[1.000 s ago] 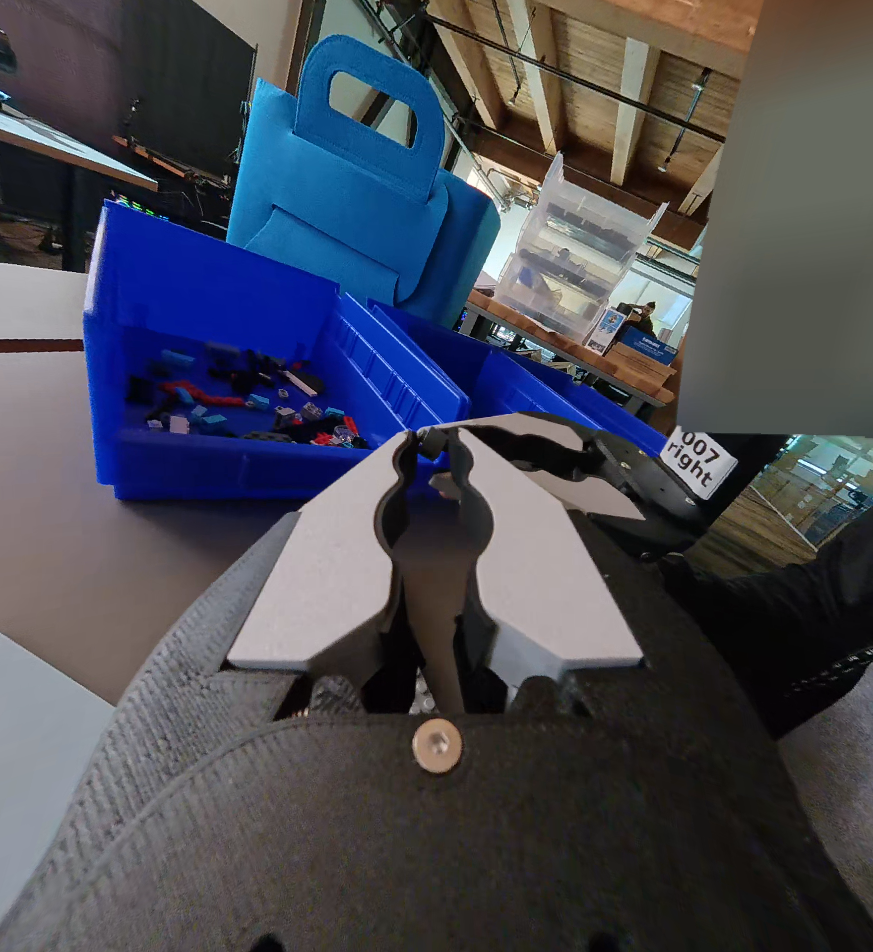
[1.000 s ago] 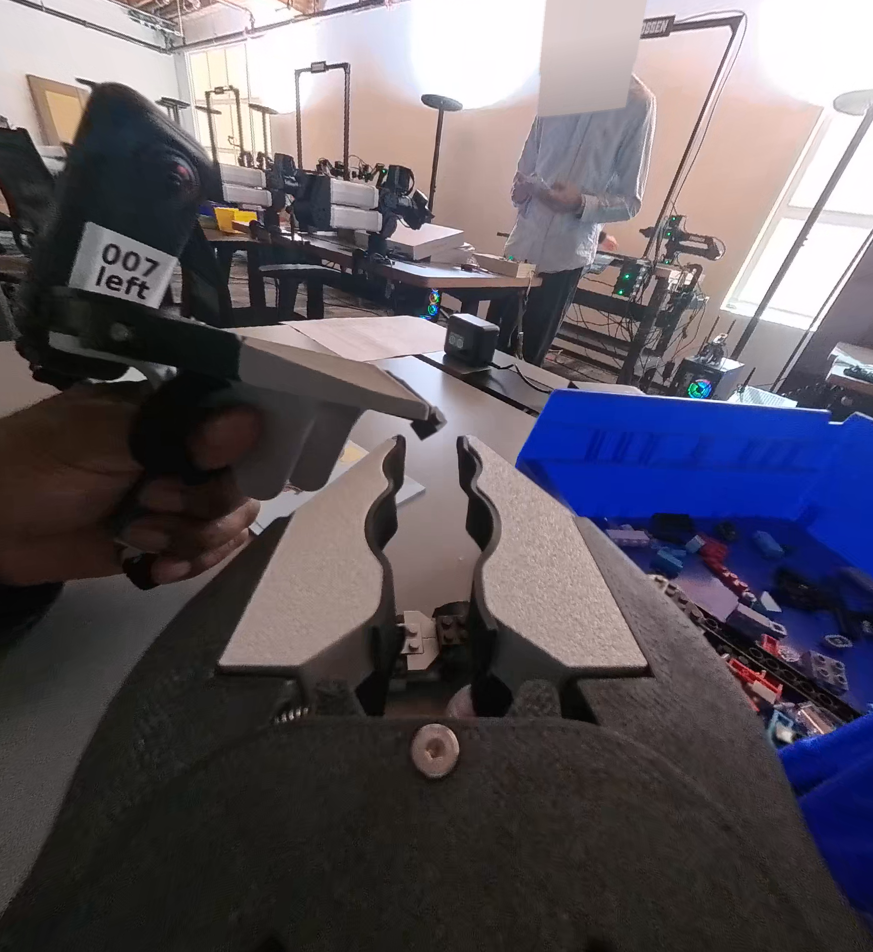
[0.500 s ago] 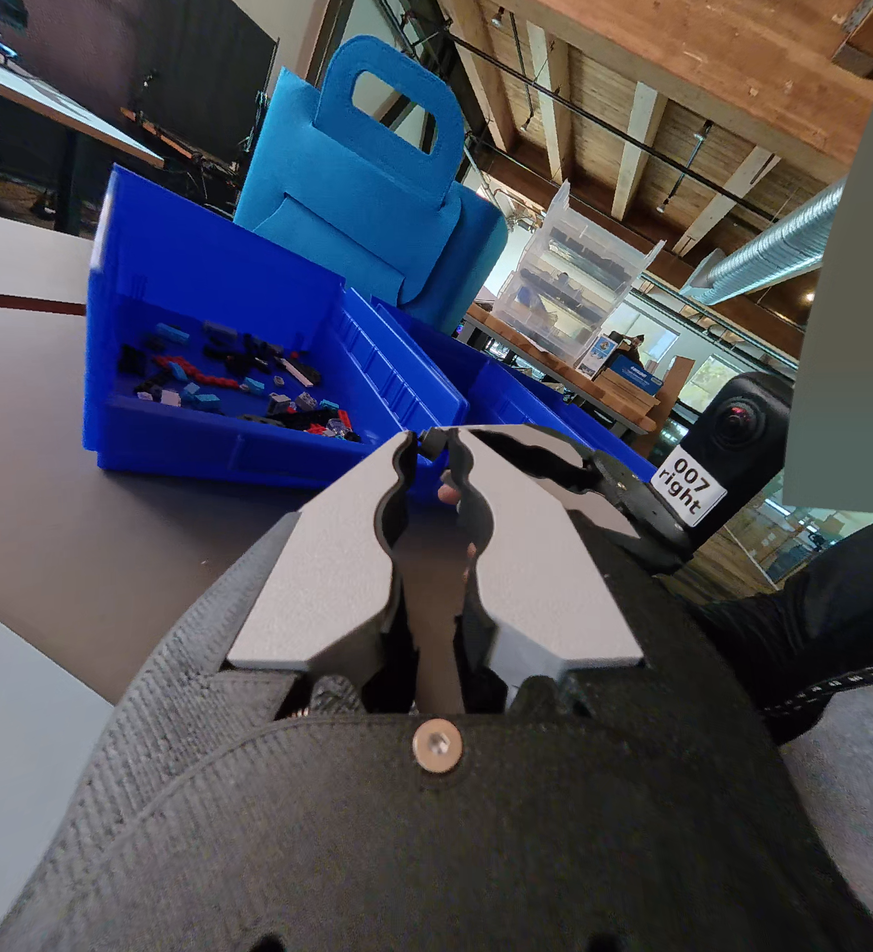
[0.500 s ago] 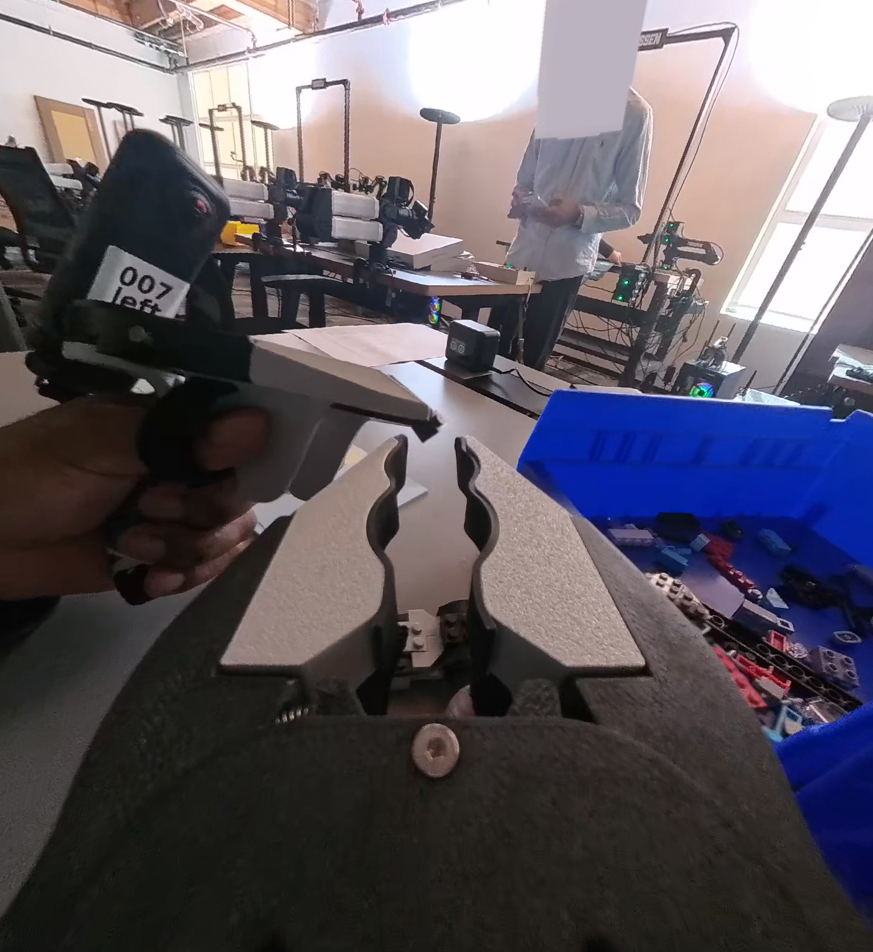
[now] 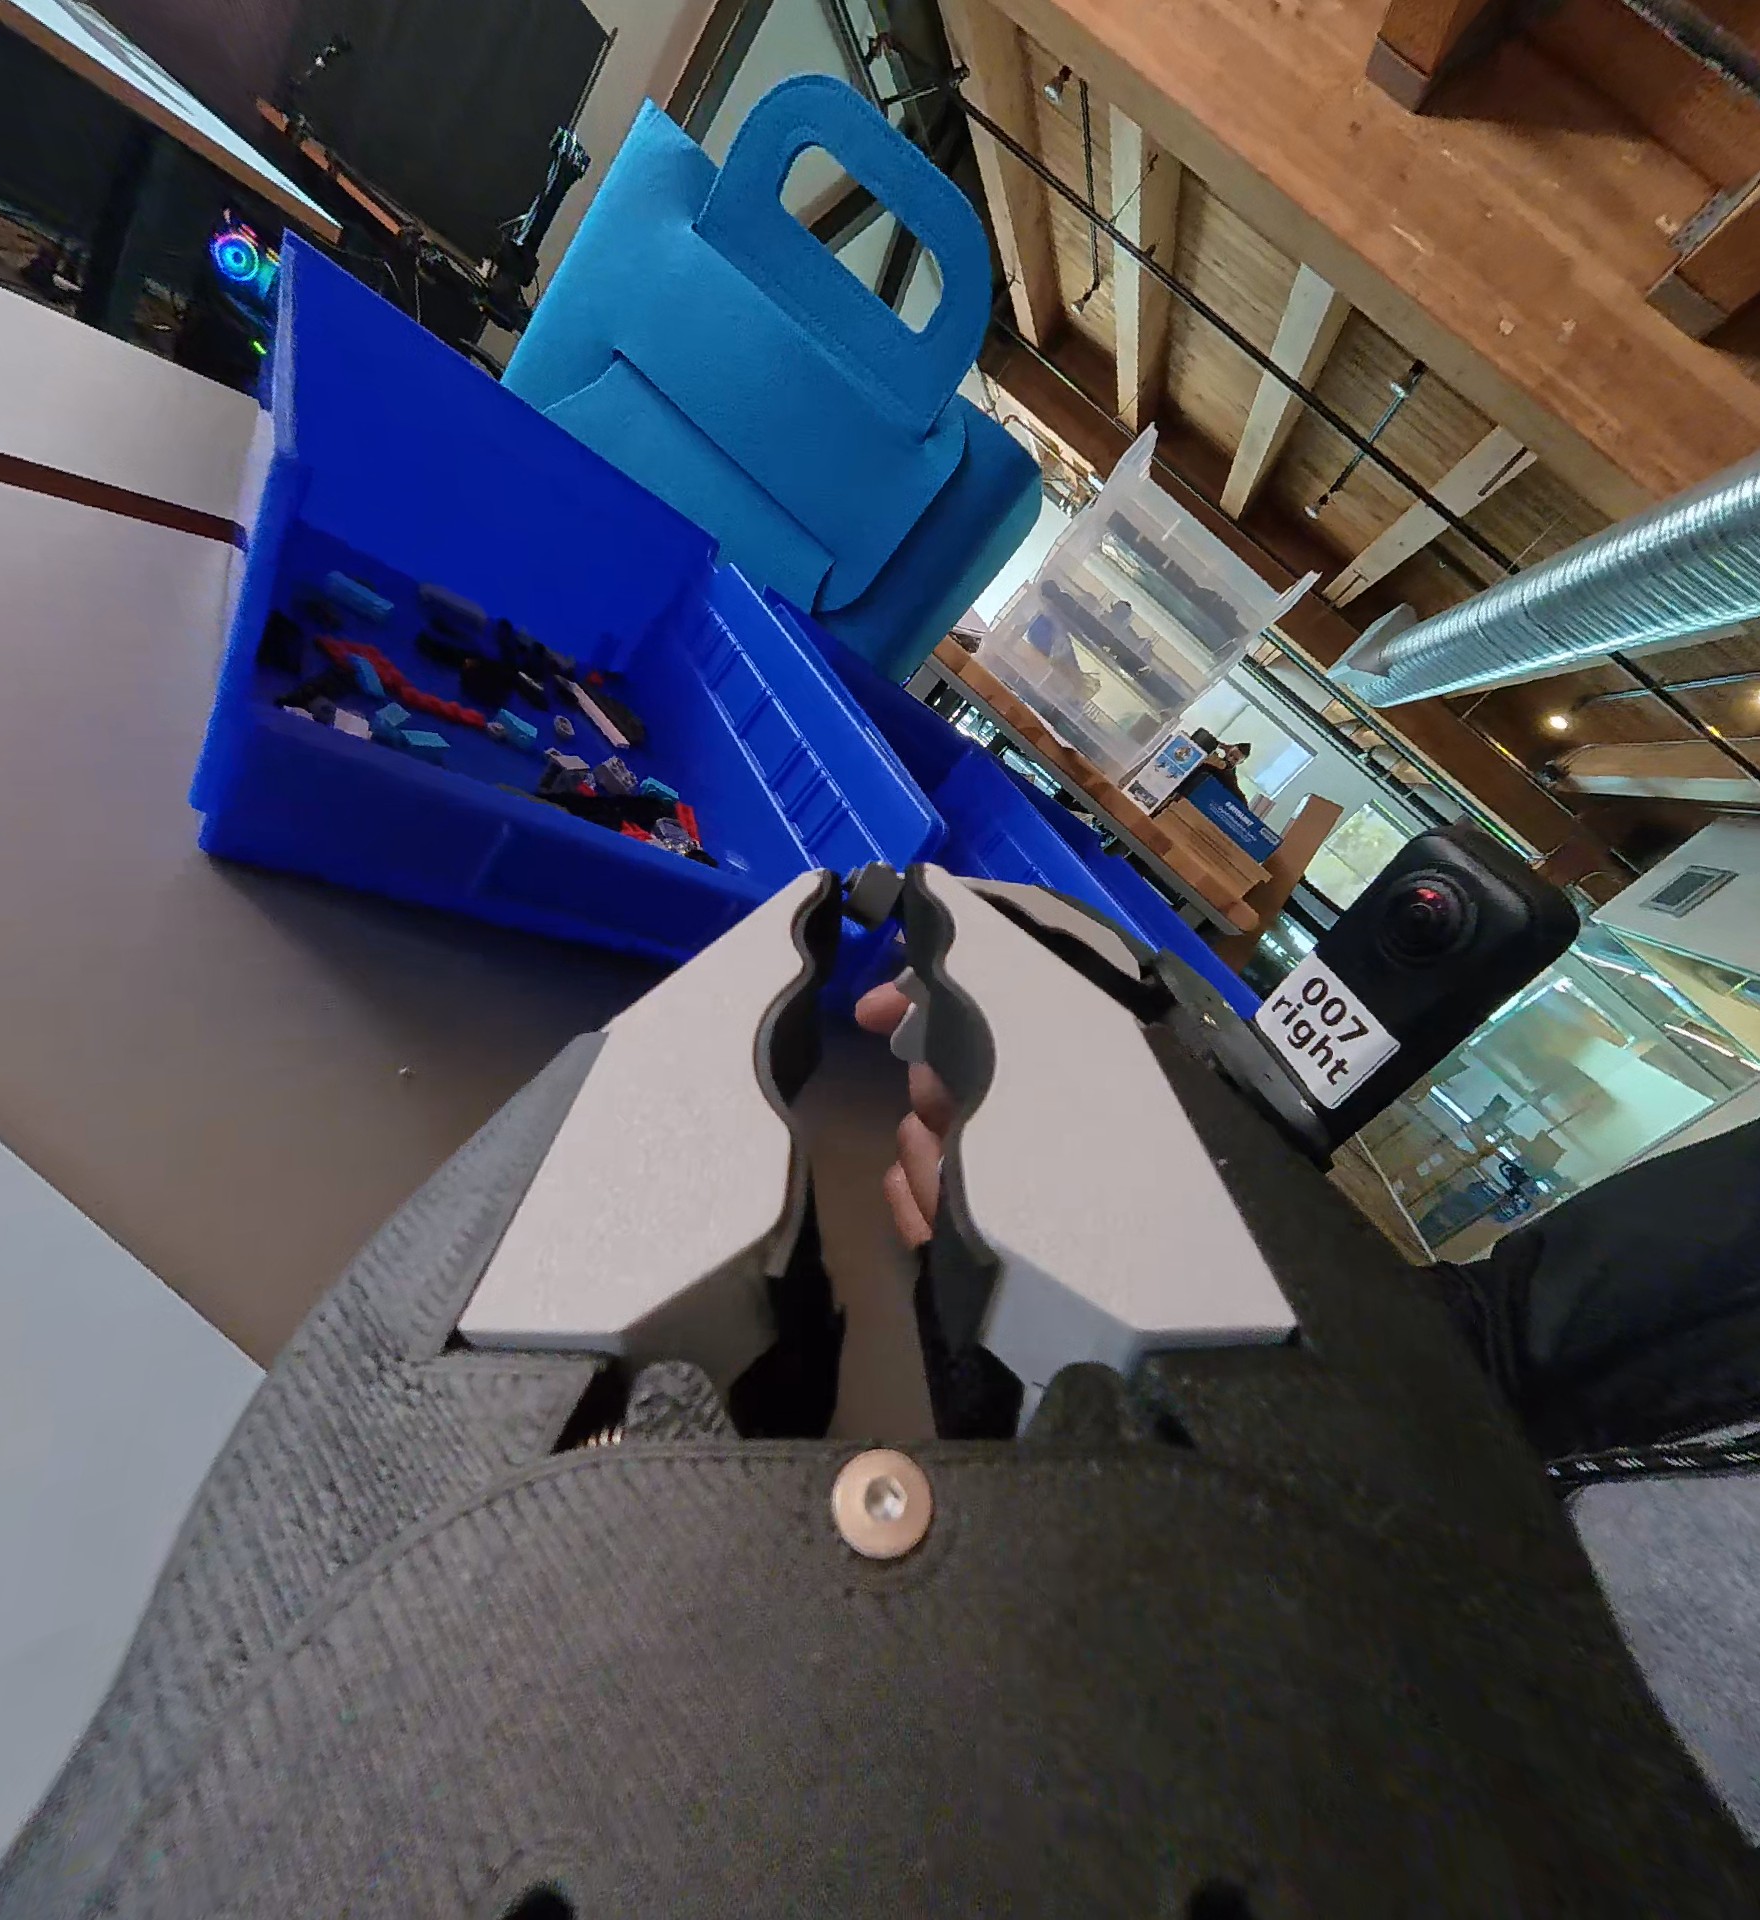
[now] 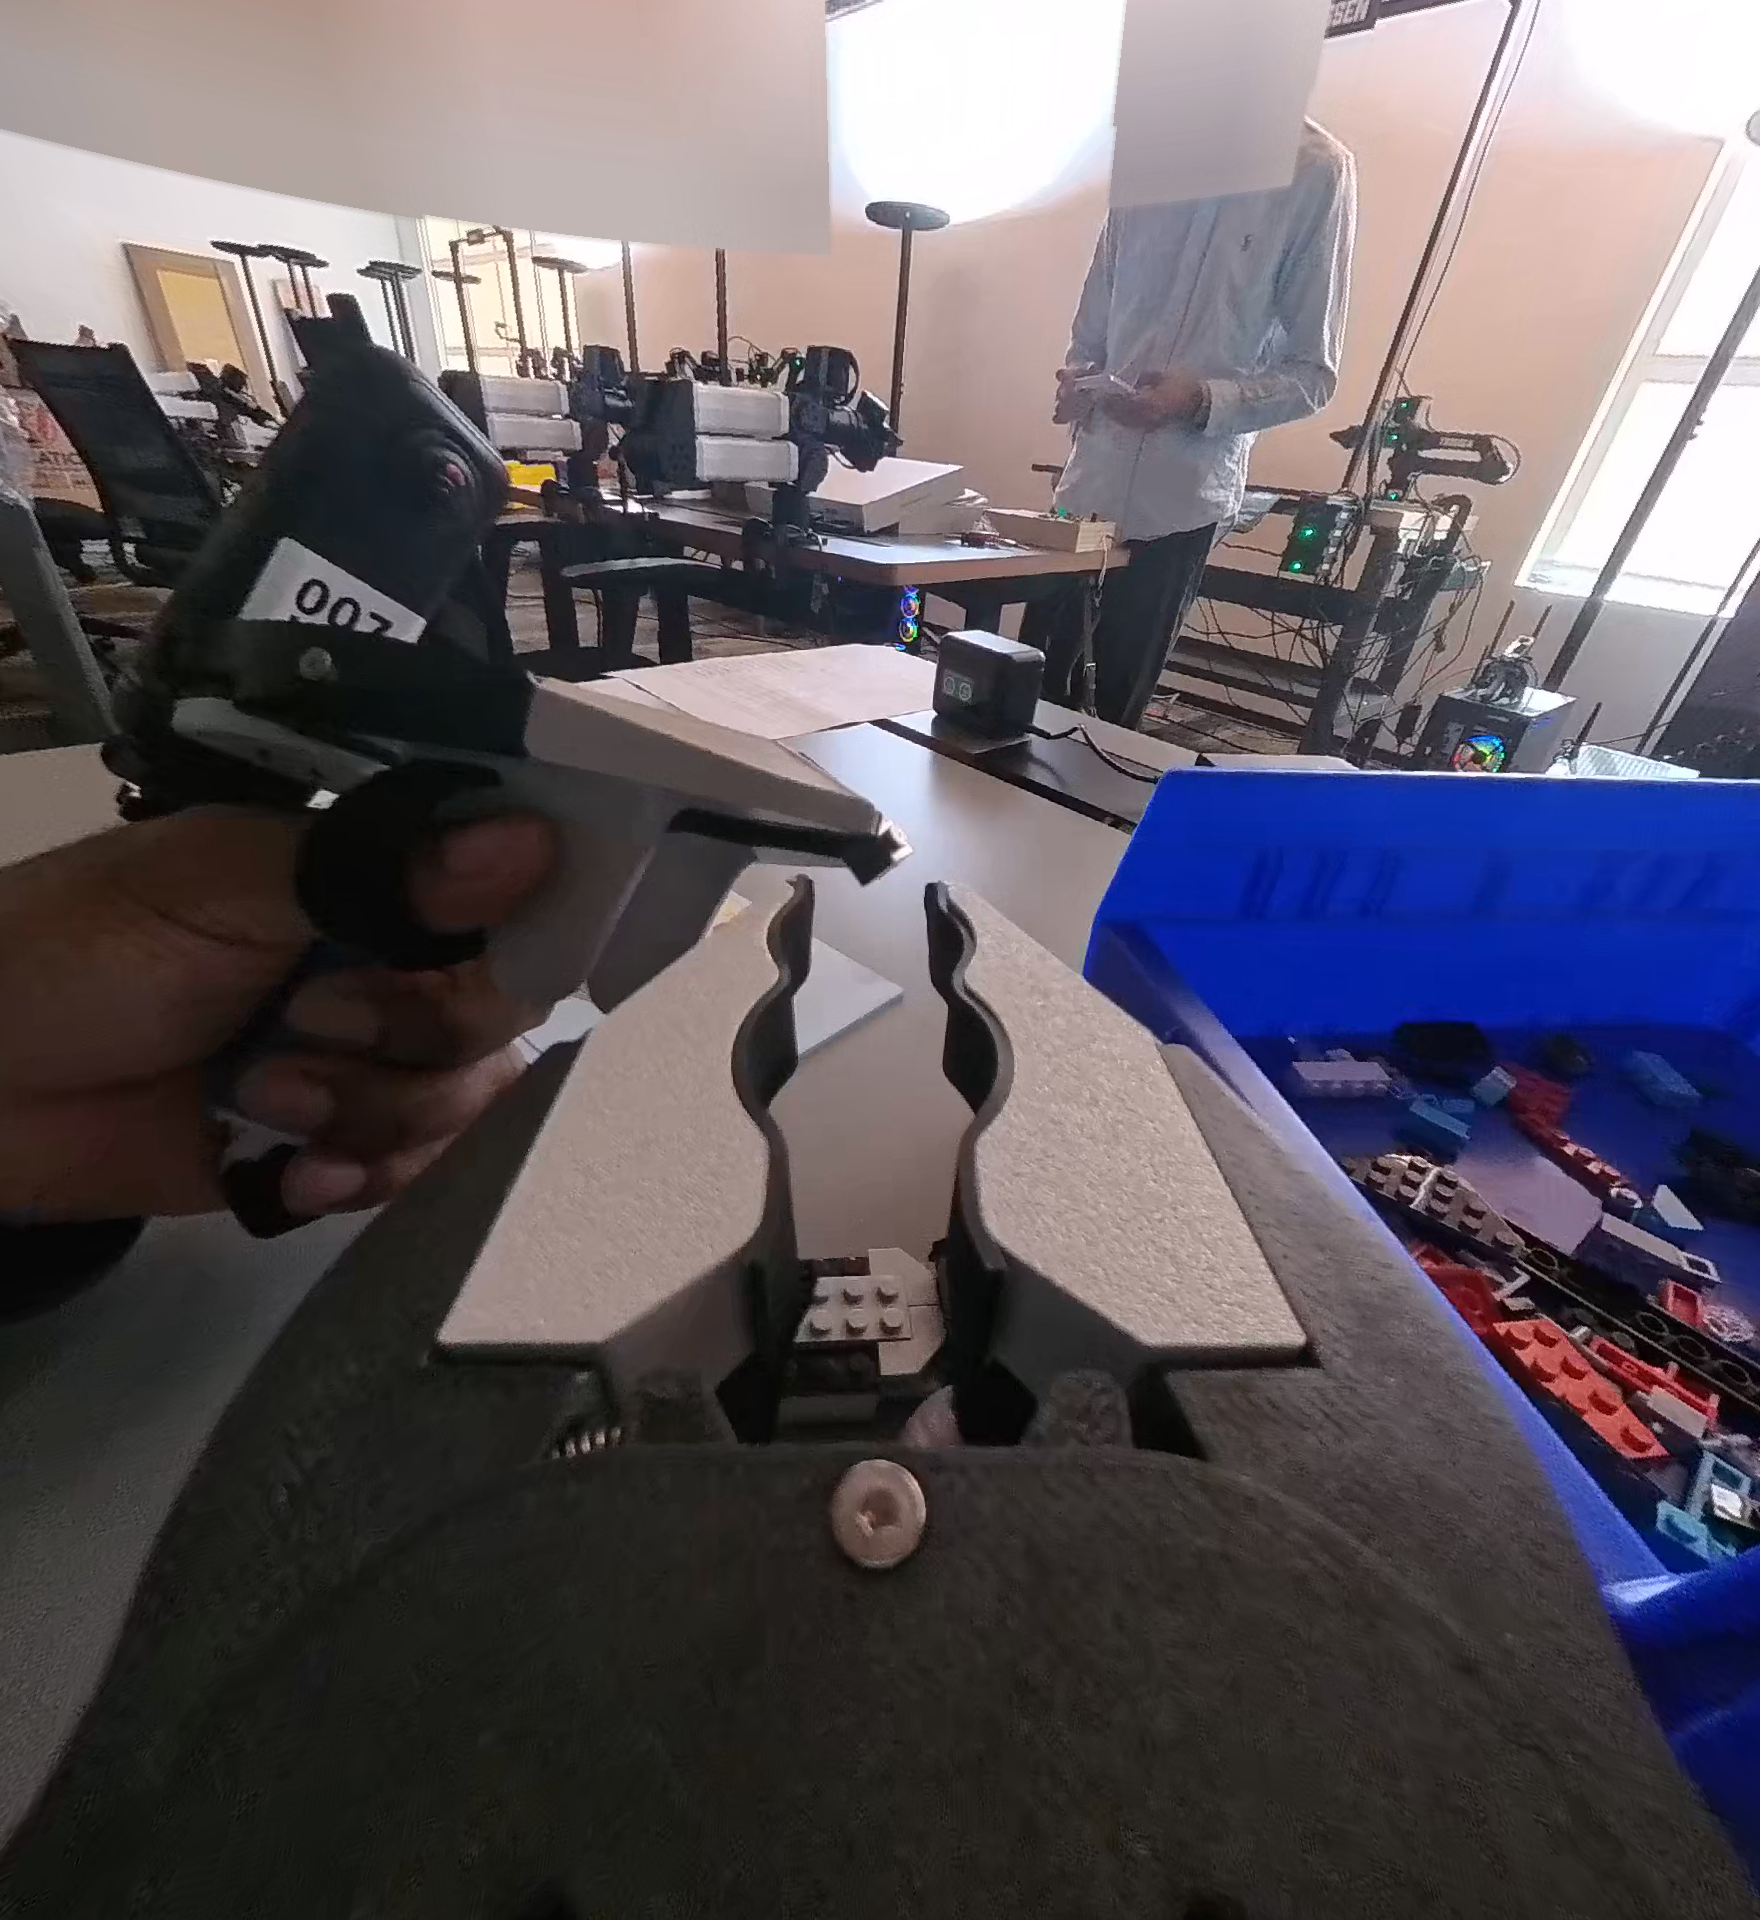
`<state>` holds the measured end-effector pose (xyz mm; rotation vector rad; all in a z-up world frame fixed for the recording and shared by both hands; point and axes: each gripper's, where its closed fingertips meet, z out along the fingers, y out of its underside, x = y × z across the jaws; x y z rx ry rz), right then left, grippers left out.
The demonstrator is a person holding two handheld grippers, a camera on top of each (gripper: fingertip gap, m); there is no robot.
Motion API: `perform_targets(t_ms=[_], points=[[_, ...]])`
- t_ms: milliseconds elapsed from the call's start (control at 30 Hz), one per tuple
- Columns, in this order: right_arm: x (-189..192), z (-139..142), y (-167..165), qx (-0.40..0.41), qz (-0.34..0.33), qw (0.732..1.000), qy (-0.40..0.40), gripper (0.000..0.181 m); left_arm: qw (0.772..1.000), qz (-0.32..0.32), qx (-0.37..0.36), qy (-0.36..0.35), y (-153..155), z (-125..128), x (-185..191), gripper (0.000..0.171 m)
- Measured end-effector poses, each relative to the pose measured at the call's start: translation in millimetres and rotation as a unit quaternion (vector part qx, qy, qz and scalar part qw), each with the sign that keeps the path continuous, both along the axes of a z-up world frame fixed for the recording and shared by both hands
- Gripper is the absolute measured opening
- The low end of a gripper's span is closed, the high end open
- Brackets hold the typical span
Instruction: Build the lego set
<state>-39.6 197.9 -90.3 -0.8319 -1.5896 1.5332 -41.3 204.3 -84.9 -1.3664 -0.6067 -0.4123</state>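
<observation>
Only right view shows grey lego plate (image 6: 860, 1311) behind right tool (image 6: 863, 896).

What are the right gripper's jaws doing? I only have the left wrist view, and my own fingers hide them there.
Observer: The right gripper is open, with nothing between its tips.
Operator: Any brick near it?
Observer: A grey studded plate shows through the gap near its finger bases, apparently beneath them.
Operator: How do my tips look from there?
Observer: The left gripper is pinched on a small piece and appears just above the right one's tips.
</observation>
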Motion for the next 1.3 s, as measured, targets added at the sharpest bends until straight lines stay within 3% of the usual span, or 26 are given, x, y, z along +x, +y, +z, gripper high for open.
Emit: perform_targets(t_ms=[1300], points=[[7.3,2.2,3.4,-0.034,0.017,0.999,-0.016,0.022,0.999,-0.028,0.034,-0.023,9.9,4.3,10.4,0.011]])
